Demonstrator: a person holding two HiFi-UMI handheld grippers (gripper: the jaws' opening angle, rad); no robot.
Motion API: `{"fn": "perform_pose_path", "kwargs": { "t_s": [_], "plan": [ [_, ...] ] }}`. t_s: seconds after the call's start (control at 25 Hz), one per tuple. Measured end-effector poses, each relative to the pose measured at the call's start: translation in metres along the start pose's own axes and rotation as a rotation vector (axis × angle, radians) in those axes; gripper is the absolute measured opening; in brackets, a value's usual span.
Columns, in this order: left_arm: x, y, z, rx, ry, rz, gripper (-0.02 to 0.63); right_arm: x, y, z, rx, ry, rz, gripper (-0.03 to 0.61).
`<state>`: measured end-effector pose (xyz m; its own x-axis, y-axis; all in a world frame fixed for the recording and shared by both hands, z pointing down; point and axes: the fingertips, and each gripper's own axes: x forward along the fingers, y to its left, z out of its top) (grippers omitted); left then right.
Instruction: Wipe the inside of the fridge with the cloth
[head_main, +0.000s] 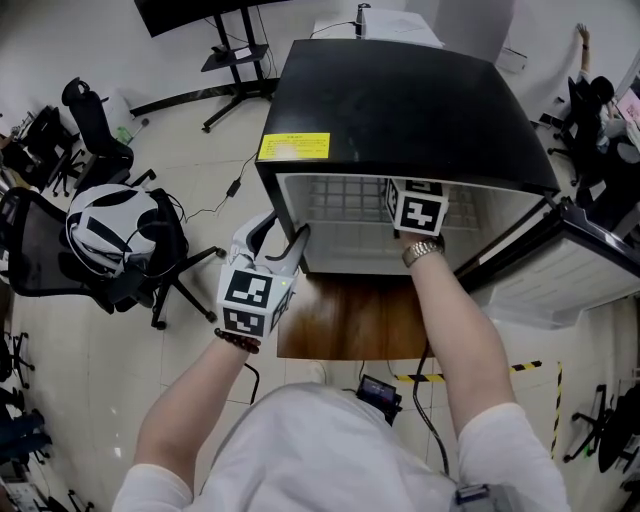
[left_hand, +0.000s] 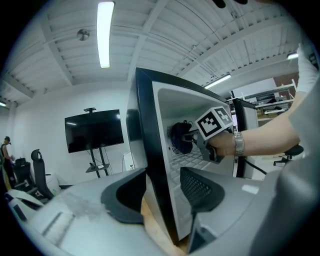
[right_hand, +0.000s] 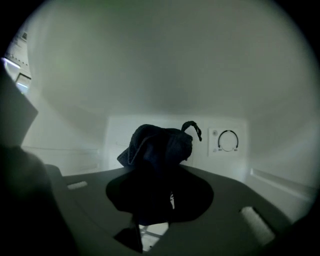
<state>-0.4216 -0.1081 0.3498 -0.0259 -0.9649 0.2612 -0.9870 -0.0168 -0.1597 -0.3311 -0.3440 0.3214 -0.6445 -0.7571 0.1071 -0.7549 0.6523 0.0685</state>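
1. Pale office floor (head_main: 60, 400), with an office chair (head_main: 95, 125) at 10 o'clock. A boxy black fridge (head_main: 400, 110) sits on a wooden counter (head_main: 350, 320) at 12 o'clock.
2. I think this is the wiping step. The right hand-held gripper (right_hand: 159, 192) pinches the soft, bunched dark cloth (right_hand: 160, 145) inside the smooth white fridge.
3. The left hand-held gripper (head_main: 283, 240) is wide open around the fridge's left wall.
4. Next: press the cloth flat and sweep it. The round dial (right_hand: 227, 141) is at its 3 o'clock.
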Motion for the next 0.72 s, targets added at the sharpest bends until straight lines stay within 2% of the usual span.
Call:
{"fn": "perform_pose_path", "kwargs": {
  "t_s": [0.16, 0.44, 0.72],
  "plan": [
    [0.000, 0.000, 0.001, -0.006, -0.001, 0.009, 0.210, -0.001, -0.023, -0.010, 0.021, 0.037, -0.028, 0.109],
    [0.001, -0.007, 0.004, -0.008, 0.008, 0.019, 0.210, -0.007, -0.046, -0.011, -0.002, 0.047, -0.038, 0.109],
    [0.001, -0.003, 0.002, -0.013, 0.010, 0.035, 0.210, -0.011, -0.070, -0.012, 0.020, 0.059, -0.086, 0.109]
  ]
}}
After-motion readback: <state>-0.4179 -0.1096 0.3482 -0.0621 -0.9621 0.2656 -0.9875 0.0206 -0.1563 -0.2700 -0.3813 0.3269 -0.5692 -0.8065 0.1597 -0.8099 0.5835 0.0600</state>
